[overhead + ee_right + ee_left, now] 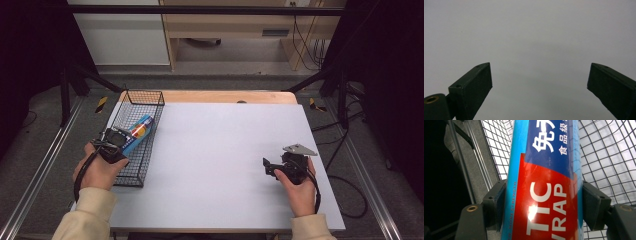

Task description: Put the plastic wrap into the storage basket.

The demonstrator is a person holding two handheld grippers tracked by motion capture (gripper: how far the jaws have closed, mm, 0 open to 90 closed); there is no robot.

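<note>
- Dark room w/ floor rails both sides; white table top (220, 165) takes most of the high view, wooden edge at the far end, bare across the middle and right.
- Black wire basket (134, 142) sits along the table's left edge, long side running front to back; its left wall looks right at the table lip, so a sideways shove could tip it off onto the floor.
- Plastic wrap box (544, 182), blue w/ red label, lies inside the basket toward the far end, its near end raised in the left gripper (116, 141).
- Left gripper: jaws clamped on the box's two long sides, seen close in the left gripper view; mesh is close behind it.
- Risks, my read: glossy box may slide thru the pads if lifted fast; grip is near one end, so the far end may droop and snag the basket rim or mesh, dragging the basket along.
- Room: up is free; rightward over the rim there's plenty of open table; left = table edge, little margin.
- Right gripper (272, 167): jaws wide apart, nothing between them, resting low on the right side, well apart from the basket; no clash likely.
</note>
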